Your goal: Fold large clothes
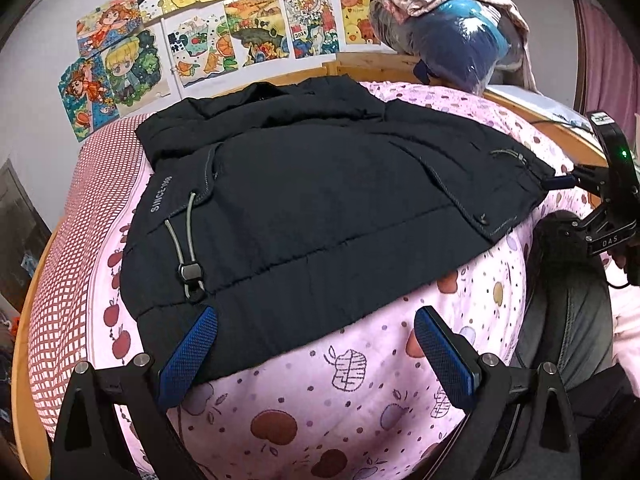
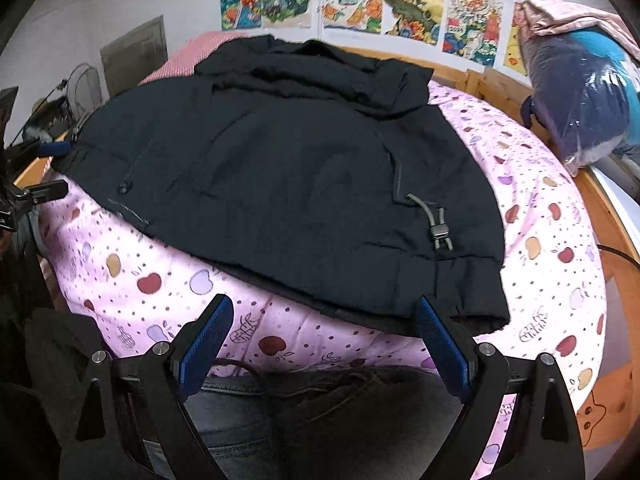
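Jacket (image 1: 304, 184): black, spread on pink quilt (image 1: 360, 380), partly folded. Left gripper (image 1: 316, 344) and right gripper (image 2: 324, 336) both spread wide, empty, at near hem. Step: approach; next, pinch hem corners and lift together.

The jacket (image 1: 312, 184) lies on the blanket (image 1: 320, 400) on the bed, ahead of both grippers' fingers (image 1: 192, 356); drawings (image 1: 208, 40) hang on the wall behind it.

Pink apple-print quilt (image 1: 360, 400), red checked sheet (image 1: 80, 280), wooden bed frame (image 2: 616, 216), children's drawings on wall (image 1: 208, 40), bagged bedding (image 2: 580, 100)
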